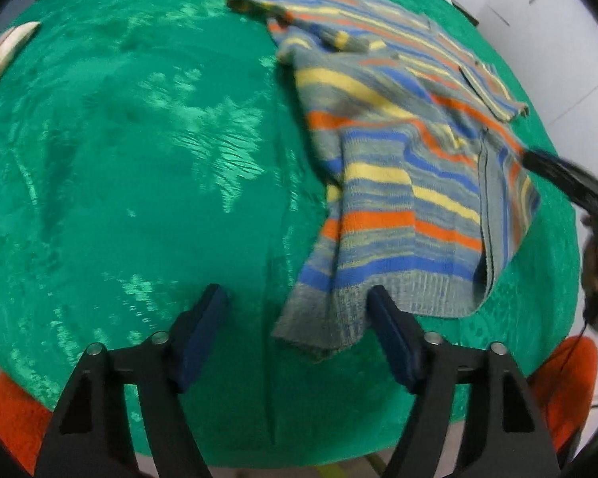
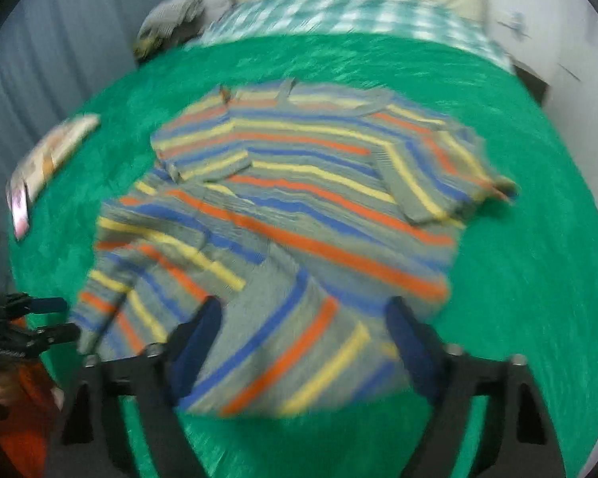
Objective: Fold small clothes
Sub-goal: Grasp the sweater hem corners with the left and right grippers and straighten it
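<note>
the striped sweater (image 1: 398,183) lies on the green cover (image 1: 139,159) of the desk, filling the right half of the left wrist frame, with its grey ribbed hem (image 1: 378,298) toward the lower middle. one bottom corner of the hem droops toward the near edge of the desk, just between the tips of the left gripper (image 1: 297,298). its jaws are spread wide, holding nothing; the right-hand fingertip sits at the hem, and whether it touches is unclear. the whole left and centre of that frame is bare green cloth, wrinkled and shiny. a flat pale packet (image 1: 4,55) rests at the far left rim.

in the right wrist view the sweater (image 2: 299,207) spreads across the middle of the frame, a sleeve (image 2: 430,175) folded inward at the right and another panel folded over at the left. the right gripper (image 2: 303,310) hangs over the sweater's near portion, jaws wide apart and gripping nothing. green cloth runs free along the right side and lower edge of the frame. the left gripper (image 2: 40,318) shows at the lower left, beside the sweater's left edge. a checked cloth (image 2: 339,12) lies beyond the desk's far edge at the top.
</note>
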Action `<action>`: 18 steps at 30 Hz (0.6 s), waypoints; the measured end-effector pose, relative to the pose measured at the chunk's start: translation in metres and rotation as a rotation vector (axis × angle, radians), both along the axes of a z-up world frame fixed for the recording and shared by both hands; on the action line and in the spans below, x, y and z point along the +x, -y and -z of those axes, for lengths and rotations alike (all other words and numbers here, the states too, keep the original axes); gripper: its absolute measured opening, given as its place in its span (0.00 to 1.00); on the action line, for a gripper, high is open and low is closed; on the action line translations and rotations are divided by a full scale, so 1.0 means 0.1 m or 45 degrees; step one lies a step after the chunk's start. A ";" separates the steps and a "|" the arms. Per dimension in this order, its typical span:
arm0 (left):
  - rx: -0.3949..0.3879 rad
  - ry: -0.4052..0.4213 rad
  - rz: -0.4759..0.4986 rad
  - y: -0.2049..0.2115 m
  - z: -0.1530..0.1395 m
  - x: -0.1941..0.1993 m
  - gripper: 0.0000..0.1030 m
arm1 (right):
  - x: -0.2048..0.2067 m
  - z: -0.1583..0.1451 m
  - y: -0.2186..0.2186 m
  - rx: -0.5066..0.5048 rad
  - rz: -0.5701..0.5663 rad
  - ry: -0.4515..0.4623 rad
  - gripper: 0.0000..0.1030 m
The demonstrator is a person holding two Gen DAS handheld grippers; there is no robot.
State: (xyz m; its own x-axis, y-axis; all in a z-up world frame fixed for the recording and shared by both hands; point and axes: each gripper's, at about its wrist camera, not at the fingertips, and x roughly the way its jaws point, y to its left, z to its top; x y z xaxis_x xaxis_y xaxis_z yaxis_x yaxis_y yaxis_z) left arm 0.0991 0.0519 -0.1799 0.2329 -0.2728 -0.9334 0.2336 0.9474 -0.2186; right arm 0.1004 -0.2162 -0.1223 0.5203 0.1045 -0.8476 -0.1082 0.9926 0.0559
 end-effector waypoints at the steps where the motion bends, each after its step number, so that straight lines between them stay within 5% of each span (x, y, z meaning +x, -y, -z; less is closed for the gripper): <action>1: 0.023 0.020 0.010 0.04 0.00 -0.01 0.67 | 0.12 0.09 -0.07 -0.019 -0.052 -0.035 0.56; 2: 0.038 0.037 0.026 0.07 -0.01 -0.02 0.60 | 0.21 0.20 -0.13 -0.036 -0.100 -0.083 0.47; 4: 0.042 0.054 0.060 0.11 -0.03 -0.02 0.13 | 0.28 0.35 -0.23 -0.082 -0.159 -0.158 0.02; 5: 0.008 0.049 0.062 0.10 -0.05 -0.01 0.08 | 0.25 0.34 -0.24 -0.092 -0.176 -0.150 0.02; 13: -0.149 0.114 0.052 -0.20 -0.49 -0.28 0.07 | -1.08 -0.40 0.13 0.080 -0.241 0.038 0.02; 18: -0.051 0.109 0.113 -0.16 -0.49 -0.43 0.09 | -1.60 -0.20 0.42 0.078 -0.095 -0.043 0.05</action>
